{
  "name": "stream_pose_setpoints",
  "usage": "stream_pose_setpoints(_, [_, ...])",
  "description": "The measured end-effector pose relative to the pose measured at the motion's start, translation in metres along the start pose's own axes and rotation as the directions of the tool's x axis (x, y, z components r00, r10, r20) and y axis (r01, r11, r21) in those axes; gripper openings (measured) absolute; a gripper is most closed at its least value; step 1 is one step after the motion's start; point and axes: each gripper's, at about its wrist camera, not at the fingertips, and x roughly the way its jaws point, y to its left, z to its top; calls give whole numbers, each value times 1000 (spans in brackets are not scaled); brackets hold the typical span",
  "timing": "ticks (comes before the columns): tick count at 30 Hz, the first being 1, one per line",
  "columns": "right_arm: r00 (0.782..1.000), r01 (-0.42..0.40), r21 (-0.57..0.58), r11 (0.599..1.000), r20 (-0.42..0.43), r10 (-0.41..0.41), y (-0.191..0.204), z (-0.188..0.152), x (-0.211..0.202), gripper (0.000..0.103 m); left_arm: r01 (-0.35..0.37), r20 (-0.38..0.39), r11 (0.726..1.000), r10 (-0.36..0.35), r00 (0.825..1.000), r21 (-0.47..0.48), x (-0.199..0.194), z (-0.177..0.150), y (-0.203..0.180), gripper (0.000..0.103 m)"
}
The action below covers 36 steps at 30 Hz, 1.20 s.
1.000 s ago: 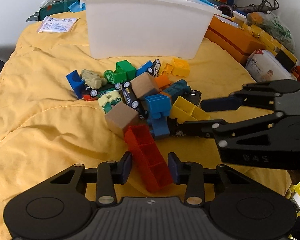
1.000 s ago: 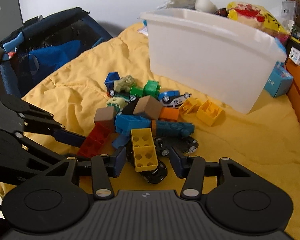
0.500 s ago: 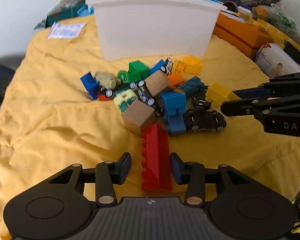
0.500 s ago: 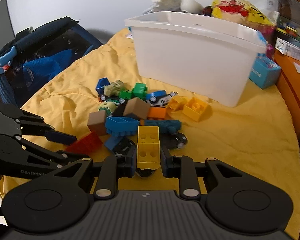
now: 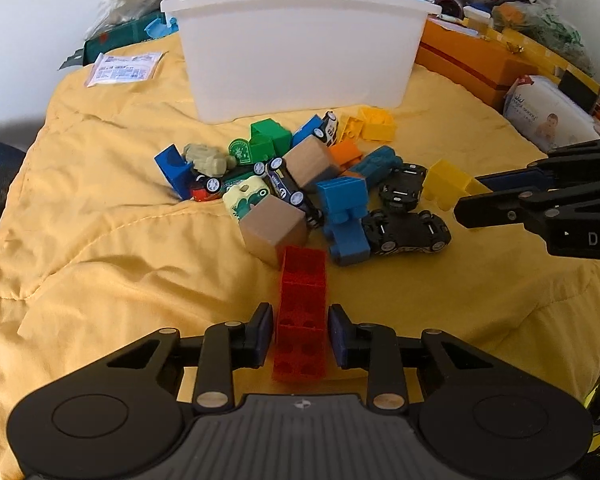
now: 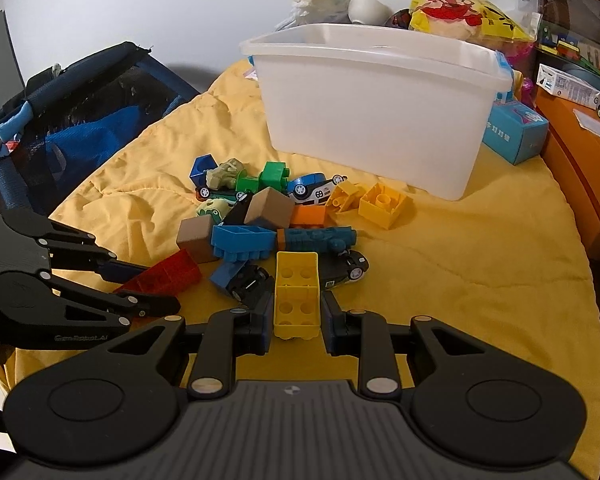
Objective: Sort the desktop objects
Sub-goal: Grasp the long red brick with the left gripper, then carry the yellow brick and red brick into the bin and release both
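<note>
My left gripper (image 5: pixel 300 336) is shut on a long red brick (image 5: pixel 302 312), held a little above the yellow blanket (image 5: pixel 100 240). My right gripper (image 6: pixel 296 322) is shut on a long yellow brick (image 6: pixel 296 292), also lifted; it shows at the right of the left wrist view (image 5: pixel 448 186). A pile of toys lies in front of both: wooden cubes (image 5: pixel 274 228), a blue brick (image 5: pixel 344 204), black toy cars (image 5: pixel 406 232), green bricks (image 5: pixel 268 138) and small yellow bricks (image 5: pixel 374 124). A white plastic bin (image 5: pixel 300 44) stands behind the pile.
An orange box (image 5: pixel 472 56) and a wipes pack (image 5: pixel 548 112) lie at the right. A blue mesh cot (image 6: pixel 80 120) stands left of the bed. A light blue box (image 6: pixel 514 130) sits beside the bin. Clutter lines the back.
Both grippers have closed on their bricks and lifted them back from the pile. The red brick turned upright between the left fingers; the yellow brick left the black cars behind.
</note>
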Motion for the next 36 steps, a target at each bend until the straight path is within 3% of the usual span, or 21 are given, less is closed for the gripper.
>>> stream_pose_setpoints(2, [1000,1,2,1000,0,-1,0,-1,-1,27,10,10,1000,-10,1000,-2,-3,0,2,28])
stream_pose_setpoints(18, [997,8,57,998,81,-13,-8,16,-22,27,57,148,993,-42,988,-100,-47,36,22,28])
stream_pose_setpoints(28, [977,22,133,991,205,-50,-30,63,-45,27,92,257,987,-56,965,-129,-69,99,41,28])
stream_pose_setpoints(36, [961,57,164,985,258,-98,-56,113,-52,27,85,303,989,-44,952,-122,-64,158,53,28])
